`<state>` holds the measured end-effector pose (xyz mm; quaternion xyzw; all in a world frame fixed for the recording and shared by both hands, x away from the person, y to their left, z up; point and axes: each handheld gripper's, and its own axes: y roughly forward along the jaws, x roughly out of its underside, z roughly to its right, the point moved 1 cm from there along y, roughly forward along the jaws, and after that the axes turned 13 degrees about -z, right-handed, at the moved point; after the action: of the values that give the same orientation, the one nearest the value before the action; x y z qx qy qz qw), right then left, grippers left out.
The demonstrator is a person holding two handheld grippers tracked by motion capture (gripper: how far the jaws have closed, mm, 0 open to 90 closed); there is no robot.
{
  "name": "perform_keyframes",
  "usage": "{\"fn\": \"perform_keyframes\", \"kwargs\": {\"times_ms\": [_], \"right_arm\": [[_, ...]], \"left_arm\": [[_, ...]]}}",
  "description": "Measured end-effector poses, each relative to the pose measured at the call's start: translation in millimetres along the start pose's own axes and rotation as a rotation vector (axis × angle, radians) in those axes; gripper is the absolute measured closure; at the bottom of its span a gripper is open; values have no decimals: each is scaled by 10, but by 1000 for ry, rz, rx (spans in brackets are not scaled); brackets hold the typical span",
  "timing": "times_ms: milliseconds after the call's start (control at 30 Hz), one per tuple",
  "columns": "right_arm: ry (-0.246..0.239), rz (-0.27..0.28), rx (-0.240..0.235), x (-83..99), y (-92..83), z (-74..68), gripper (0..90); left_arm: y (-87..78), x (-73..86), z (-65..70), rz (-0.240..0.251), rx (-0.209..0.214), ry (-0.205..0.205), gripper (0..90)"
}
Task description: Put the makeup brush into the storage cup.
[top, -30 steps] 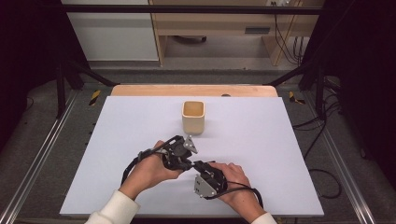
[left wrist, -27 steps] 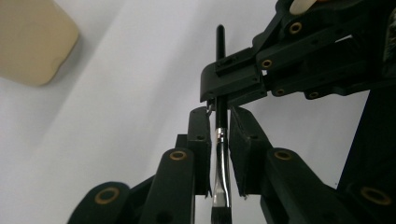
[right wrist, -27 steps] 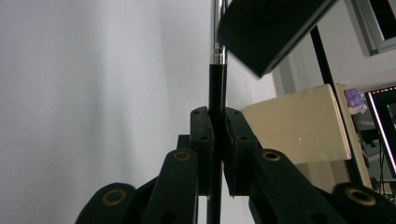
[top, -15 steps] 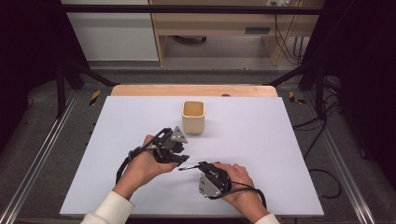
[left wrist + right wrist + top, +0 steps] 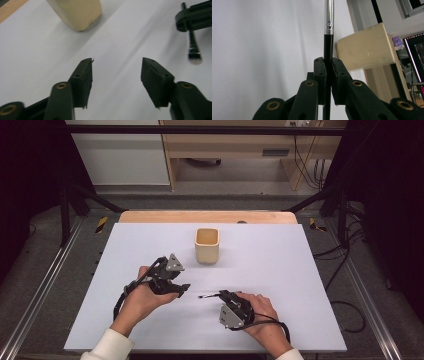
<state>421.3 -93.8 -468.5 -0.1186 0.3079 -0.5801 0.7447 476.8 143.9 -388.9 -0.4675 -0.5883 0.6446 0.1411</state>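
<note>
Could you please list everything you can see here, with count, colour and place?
Cup: one, cream, upright on the far middle of the table.
Brush: one, thin black handle with silver ferrule and pale tip, clamped in the right gripper, pointing toward the left gripper.
Table: one, white top with a wooden strip along the far edge.
Left gripper: one, black, jaws apart and just been opening, nothing between them, over the table's near left.
Right gripper: one, black, shut on the brush handle, near middle.
Hands: two, in white sleeves, one on each gripper.
</note>
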Motion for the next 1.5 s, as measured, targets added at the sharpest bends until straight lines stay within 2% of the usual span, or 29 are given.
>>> {"fn": "perform_keyframes", "kwargs": {"times_ms": [133, 233, 333, 400, 433, 467, 500, 700, 867, 900, 1033, 1200, 1300, 1367, 1433, 1500], "right_arm": [[2, -3, 11, 54, -2, 23, 834], [26, -8, 14, 92, -16, 30, 834], [58, -5, 27, 137, -26, 64, 833], [88, -4, 30, 169, -39, 88, 833], [108, -4, 36, 183, -46, 99, 833], [119, -5, 33, 199, -56, 110, 833], [136, -3, 45, 211, -58, 117, 833], [176, -14, 53, 290, -69, 160, 833], [176, -31, 60, 315, -53, 166, 833], [176, -31, 60, 315, -53, 166, 833], [170, -46, 67, 305, -31, 175, 833], [140, -69, 70, 251, 20, 206, 832], [126, -70, 70, 173, 64, 272, 832], [141, -53, 62, 111, 88, 328, 832], [170, -33, 61, 46, 117, 379, 832], [192, -12, 56, -5, 146, 434, 831]], "left_arm": [[57, 83, -78, -3, -42, -36, 290], [97, 160, -114, 20, -61, -65, 208], [125, 247, -136, 34, -83, -65, 147], [140, 311, -151, 56, -81, -75, 114], [153, 341, -150, 83, -71, -94, 106], [158, 375, -159, 102, -64, -88, 102], [162, 401, -165, 116, -65, -87, 102], [194, 605, -207, 218, -84, -129, 67], [232, 814, -237, 275, -97, -135, 59], [232, 814, -237, 275, -97, -135, 59], [253, 968, -279, 341, -106, -155, 58], [261, 1078, -322, 374, -160, -138, 57], [242, 1142, -341, 419, -166, -164, 57], [242, 1174, -358, 434, -169, -168, 57], [247, 1213, -390, 468, -137, -193, 56], [253, 1250, -415, 483, -143, -208, 56]]}}
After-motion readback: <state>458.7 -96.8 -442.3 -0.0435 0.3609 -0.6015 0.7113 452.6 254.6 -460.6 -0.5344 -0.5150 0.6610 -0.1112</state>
